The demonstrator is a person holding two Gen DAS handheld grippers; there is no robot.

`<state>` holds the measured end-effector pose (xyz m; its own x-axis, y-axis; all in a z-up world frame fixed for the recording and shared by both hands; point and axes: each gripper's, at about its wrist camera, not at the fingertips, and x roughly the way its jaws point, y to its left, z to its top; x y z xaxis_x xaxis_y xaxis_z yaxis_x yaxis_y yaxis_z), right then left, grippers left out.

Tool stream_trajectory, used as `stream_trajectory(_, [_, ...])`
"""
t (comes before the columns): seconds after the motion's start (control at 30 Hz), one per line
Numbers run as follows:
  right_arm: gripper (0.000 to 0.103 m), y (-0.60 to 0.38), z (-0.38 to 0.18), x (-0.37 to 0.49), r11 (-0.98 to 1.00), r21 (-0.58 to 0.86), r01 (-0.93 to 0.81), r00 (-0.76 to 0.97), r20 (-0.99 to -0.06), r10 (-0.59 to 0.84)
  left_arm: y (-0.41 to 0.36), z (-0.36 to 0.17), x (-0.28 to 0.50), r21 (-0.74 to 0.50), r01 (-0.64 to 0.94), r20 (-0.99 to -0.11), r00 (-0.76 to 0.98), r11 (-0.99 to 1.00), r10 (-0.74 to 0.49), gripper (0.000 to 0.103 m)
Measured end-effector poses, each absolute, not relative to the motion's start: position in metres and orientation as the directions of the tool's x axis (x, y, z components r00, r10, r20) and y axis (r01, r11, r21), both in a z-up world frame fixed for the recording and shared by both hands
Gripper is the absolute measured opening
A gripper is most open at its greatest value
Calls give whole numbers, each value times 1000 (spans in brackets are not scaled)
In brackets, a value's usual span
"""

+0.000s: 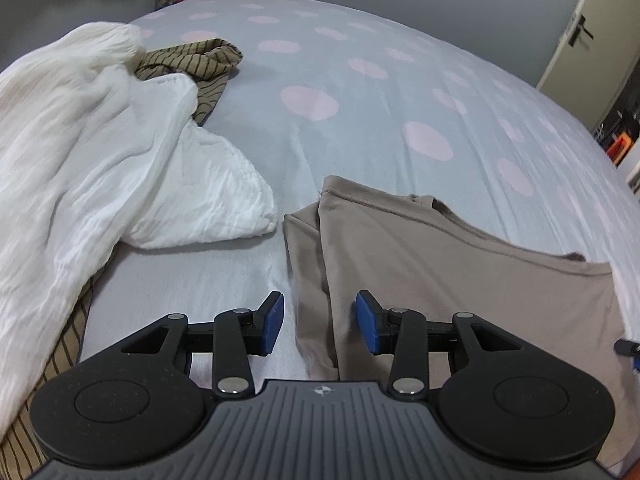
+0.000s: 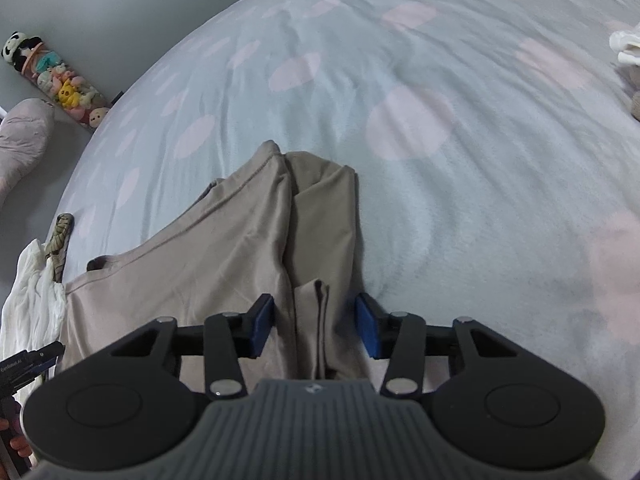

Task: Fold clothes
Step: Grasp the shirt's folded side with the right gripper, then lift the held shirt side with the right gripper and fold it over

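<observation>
A tan shirt (image 1: 440,280) lies on the spotted bed (image 1: 360,120). The left claw (image 1: 320,322) and the right claw (image 2: 316,326) both stand apart over its folded edges, gripping nothing.

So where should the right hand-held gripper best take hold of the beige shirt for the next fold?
Probably the folded right edge of the beige shirt, coming from the near side. The layers bunch into a raised ridge there, already between the open blue pads of the right hand-held gripper.

A bed (image 1: 360,92) in a pink-dotted sheet bears three garments — taupe shirt (image 1: 440,280), white cloth (image 1: 100,140), striped top (image 1: 200,64).
</observation>
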<state>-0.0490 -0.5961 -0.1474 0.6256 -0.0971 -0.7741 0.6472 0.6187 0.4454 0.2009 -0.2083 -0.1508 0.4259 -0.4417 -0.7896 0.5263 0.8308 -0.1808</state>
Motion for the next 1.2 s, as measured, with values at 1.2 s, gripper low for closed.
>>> stream_trajectory(1.2, [10, -522, -51, 11, 670, 468, 576, 671, -739, -61, -179, -131, 219, -312, 601, -696, 383, 736, -608, 38])
